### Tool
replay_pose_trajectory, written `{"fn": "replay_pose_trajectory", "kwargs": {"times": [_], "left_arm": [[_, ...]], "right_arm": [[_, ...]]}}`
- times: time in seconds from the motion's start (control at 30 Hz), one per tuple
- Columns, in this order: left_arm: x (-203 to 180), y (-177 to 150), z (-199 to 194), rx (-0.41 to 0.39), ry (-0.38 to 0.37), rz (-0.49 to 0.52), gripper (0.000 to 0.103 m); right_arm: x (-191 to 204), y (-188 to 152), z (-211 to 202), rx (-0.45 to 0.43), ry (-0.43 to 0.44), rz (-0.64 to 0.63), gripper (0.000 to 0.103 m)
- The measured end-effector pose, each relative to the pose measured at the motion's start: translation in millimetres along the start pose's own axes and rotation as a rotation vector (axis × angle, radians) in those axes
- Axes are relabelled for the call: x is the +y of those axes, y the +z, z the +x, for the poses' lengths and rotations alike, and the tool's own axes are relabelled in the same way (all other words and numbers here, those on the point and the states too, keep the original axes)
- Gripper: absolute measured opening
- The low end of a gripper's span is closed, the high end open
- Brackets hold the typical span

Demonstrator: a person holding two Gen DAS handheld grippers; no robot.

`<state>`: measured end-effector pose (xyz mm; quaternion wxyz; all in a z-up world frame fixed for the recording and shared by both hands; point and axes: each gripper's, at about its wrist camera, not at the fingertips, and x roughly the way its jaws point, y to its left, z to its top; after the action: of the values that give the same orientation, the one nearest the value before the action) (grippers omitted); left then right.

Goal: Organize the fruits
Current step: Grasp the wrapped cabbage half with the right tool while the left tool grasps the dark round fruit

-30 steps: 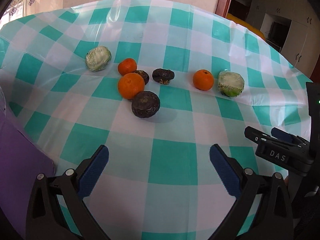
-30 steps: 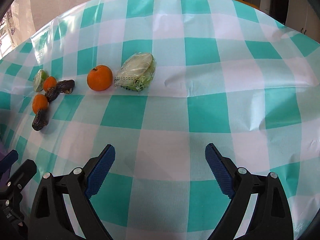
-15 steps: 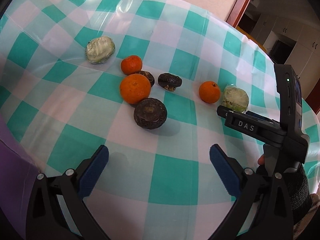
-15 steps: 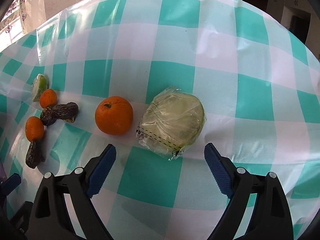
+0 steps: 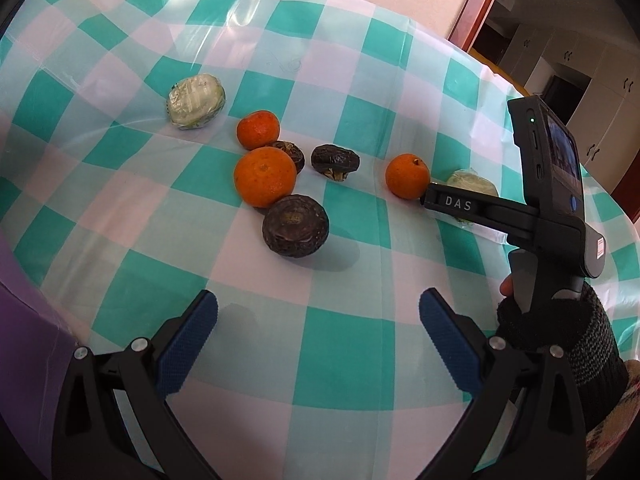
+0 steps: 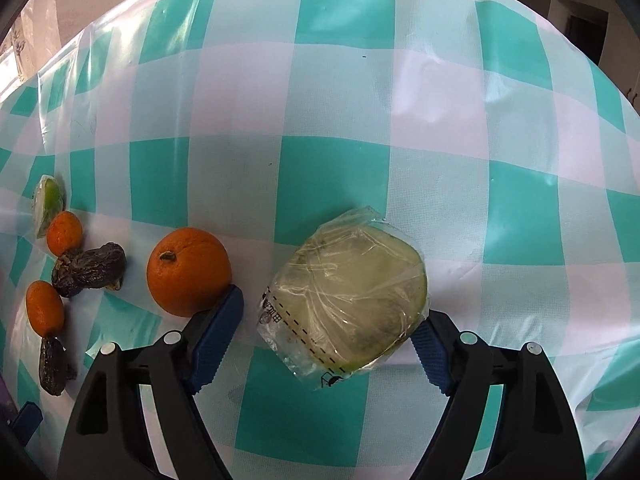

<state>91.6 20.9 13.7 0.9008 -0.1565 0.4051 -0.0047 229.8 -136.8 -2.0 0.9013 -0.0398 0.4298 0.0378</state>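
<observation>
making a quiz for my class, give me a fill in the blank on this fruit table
1. The tablecloth is checked white and ____.
2. The right gripper's closing jaws straddle a pale fruit wrapped in clear ____.
3. Counting both views, ____ oranges lie on the table.
4. The left gripper's jaws hold ____.

Missing words: green; plastic; three; nothing

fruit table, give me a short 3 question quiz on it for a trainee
1. How many oranges lie on the tablecloth?
2. True or false: the right tool has the wrapped fruit between its closing fingers, not yet gripped on both sides.
3. Which thing lies nearest the left tool? A) the wrapped fruit far left B) the big dark fruit C) the lone orange

Key: 1) three. 2) true: a gap shows beside the left finger. 3) B.
</observation>
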Motion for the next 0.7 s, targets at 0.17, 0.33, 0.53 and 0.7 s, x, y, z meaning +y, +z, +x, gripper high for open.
{"fn": "replay_pose_trajectory", "kwargs": {"times": [0.17, 0.33, 0.53, 0.7], "left_arm": [[1, 1, 1, 0.010, -0.002, -0.004, 0.101], [2, 1, 1, 0.008, -0.006, -0.008, 0.101], [1, 1, 1, 0.010, -0.002, -0.005, 0.101], [-2, 2, 3, 0.020, 0.018, 0.011, 0.101]], "right_arm": [[-5, 3, 0, -0.020, -0.013, 0.039, 0.059], [-21, -15, -9, -0.026, 0.038, 0.079, 0.057], [-32, -58, -39, -0.040, 0.088, 0.119, 0.057], [-42, -85, -55, -0.050, 0.133, 0.167, 0.057]]}}
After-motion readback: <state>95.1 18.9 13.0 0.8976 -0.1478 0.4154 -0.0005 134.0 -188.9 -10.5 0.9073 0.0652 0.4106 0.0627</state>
